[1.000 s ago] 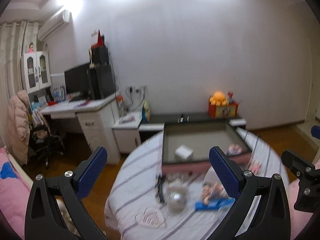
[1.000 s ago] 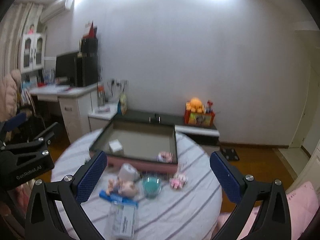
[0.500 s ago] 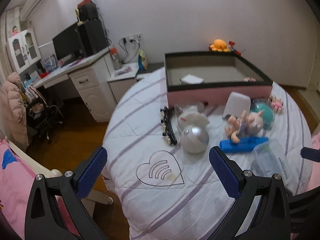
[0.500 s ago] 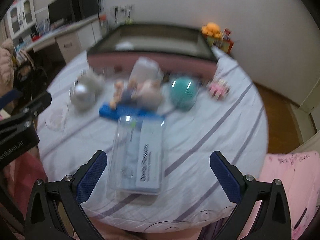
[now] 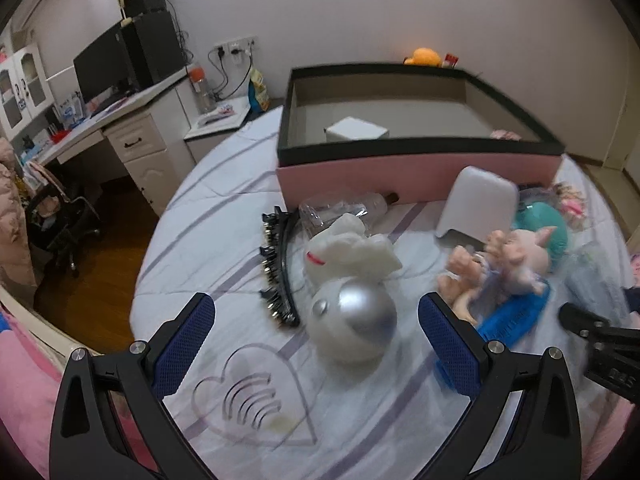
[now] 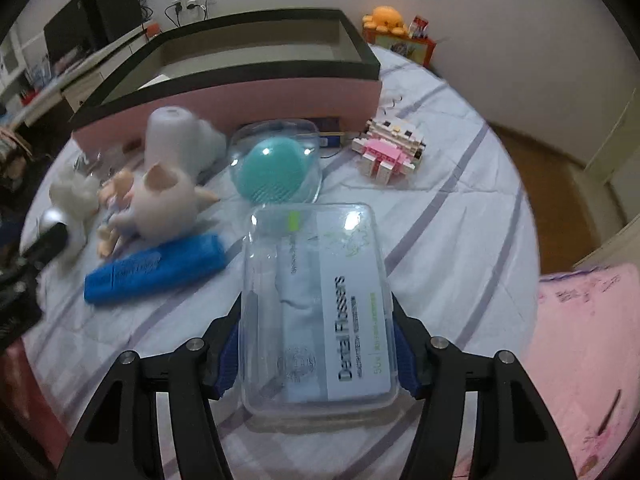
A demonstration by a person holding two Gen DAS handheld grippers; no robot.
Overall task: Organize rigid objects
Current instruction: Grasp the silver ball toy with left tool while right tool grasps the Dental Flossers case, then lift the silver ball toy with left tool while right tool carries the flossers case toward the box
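Right claw point(image 6: 316, 354) has just closed on the floss box point(image 6: 316, 304); blue tube point(image 6: 154, 268) lies beside; left claw point(image 5: 316, 340) is released.

Premises: home bedroom w/ study corner. Evidence: white desk point(image 5: 120, 120) w/ drawers, monitor point(image 5: 100, 68) and speakers on top; glass-door cabinet point(image 5: 20, 88) at left; office chair point(image 5: 64, 220); wall sockets point(image 5: 234, 46) w/ cables plugged in; wood floor point(image 5: 104, 280); pink bedding point(image 6: 580, 340); round table point(image 6: 460, 184) under striped cloth; orange plush toy point(image 6: 386, 18) by wall.
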